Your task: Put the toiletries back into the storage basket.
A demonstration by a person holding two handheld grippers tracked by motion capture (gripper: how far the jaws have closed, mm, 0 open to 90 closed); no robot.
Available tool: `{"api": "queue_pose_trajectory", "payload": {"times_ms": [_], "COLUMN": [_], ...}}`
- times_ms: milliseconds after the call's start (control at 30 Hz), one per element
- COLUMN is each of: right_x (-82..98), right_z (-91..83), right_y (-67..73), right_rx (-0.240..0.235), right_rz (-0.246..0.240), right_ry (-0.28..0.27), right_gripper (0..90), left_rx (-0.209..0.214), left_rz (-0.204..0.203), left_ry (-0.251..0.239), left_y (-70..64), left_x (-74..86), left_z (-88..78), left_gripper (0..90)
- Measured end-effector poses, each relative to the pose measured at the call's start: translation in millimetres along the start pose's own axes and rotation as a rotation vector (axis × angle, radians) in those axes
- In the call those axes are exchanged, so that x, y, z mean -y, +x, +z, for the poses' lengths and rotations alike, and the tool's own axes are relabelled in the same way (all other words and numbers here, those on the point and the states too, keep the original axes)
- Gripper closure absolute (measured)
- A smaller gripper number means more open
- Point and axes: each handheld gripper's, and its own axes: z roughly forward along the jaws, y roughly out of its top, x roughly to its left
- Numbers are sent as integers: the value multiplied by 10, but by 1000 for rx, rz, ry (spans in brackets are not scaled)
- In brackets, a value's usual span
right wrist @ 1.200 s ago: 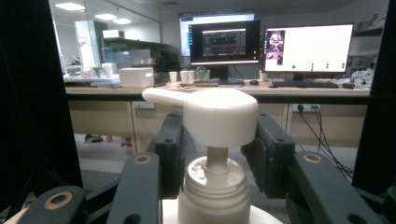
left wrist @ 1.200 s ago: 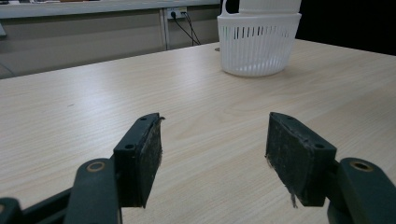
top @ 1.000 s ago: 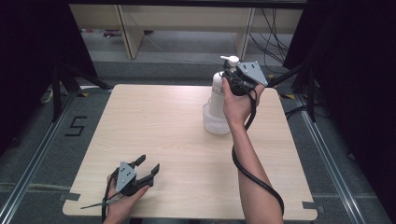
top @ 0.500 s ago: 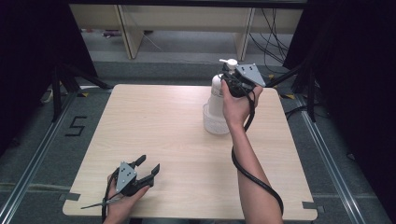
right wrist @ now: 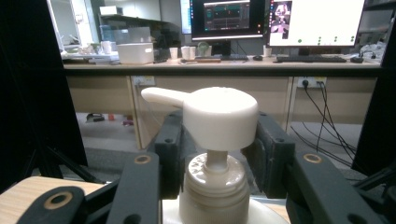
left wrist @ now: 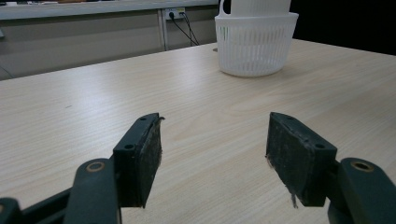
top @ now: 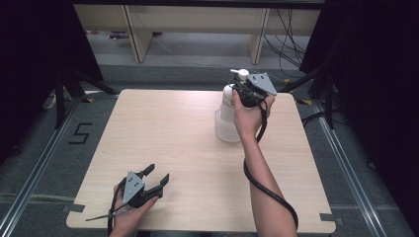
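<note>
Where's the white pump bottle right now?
In the high view the pump bottle stands in a white basket at the table's far right, with the right gripper around its neck just below the pump head.

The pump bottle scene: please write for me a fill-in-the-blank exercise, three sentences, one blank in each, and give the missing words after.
1. The pump bottle stands inside a white ____ on the table.
2. The right gripper has one jaw on each side of the bottle's ____, just under the pump head.
3. The left gripper has its jaws ____, with nothing between them.

Missing words: basket; neck; open
</note>
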Motion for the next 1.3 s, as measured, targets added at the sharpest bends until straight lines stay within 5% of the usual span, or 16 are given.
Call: {"api": "queue_pose_trajectory", "payload": {"times_ms": [1300], "right_x": [305], "right_z": [60], "right_y": [-34], "right_rx": [5], "right_rz": [8], "right_ry": [72], "right_gripper": [604], "left_rx": [3], "left_rz": [3], "left_ry": [-1], "left_y": [-5], "left_x": [1], "left_z": [1], "left_gripper": [351]}}
